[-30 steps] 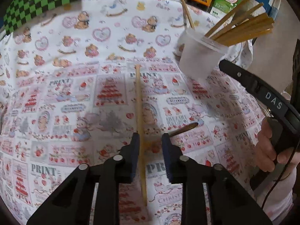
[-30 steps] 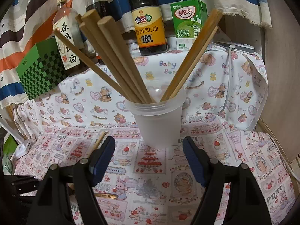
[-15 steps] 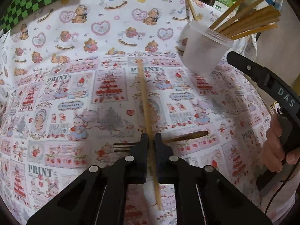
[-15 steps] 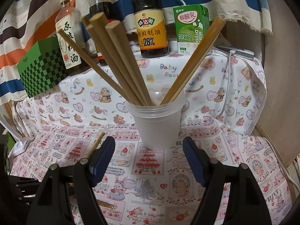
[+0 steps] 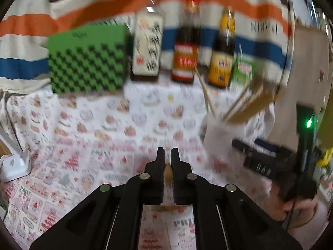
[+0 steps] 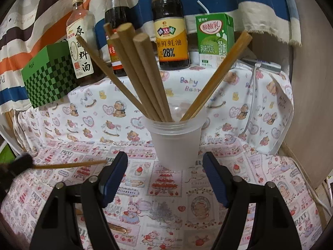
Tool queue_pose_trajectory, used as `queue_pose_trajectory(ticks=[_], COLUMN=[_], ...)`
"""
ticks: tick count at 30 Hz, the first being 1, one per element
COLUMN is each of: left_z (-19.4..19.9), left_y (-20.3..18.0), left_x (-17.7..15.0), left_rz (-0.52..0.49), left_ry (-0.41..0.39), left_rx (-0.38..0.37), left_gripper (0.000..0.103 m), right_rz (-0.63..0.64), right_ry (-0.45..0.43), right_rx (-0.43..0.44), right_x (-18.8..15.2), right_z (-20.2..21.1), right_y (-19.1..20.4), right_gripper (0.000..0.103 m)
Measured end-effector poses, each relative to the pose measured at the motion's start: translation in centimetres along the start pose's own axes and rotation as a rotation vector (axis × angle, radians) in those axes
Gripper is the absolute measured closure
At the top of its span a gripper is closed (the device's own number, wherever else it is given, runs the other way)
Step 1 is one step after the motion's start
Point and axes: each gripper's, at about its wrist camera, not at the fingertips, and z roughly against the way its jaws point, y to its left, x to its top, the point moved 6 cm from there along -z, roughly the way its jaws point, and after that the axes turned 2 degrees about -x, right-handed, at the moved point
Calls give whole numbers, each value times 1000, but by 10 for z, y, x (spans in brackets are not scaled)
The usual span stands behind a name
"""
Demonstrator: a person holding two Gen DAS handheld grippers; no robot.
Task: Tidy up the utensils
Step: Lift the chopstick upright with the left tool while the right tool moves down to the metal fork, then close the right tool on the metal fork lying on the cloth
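Step in hand: carrying one chopstick [image 6: 70, 164] to the cup [image 6: 175, 143]. Left gripper [image 5: 167, 156] fingers nearly shut, pinching it; seen end-on between them, aloft over the counter [image 6: 260, 179]. Right gripper [image 6: 165, 166] fingers wide open, empty, flanking the cup's base without touching. Next: tip chopstick upright above rim, among the standing chopsticks [image 6: 143, 75], then release.
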Motion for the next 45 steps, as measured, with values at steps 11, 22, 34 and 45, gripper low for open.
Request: queue_pose_trajectory(ticks=[11,22,34,45], left_z=[35,38,35,35], left_y=[30,40,64,67], left_x=[25,26,26,26], left_rz=[-31,13,92,115], left_ry=[-192,-190,-159,-153], left_rx=[226,212,261,246], left_gripper=[98,98,98,98], right_rz=[288,442,451,173], right_ry=[190,334,365,451], right_rx=[314,325,319,246], right_x=[-41,-80,-88,-68], right_z=[0,-14,-19,-32], right_y=[82,117,122,70], right_gripper=[41,58,87,100])
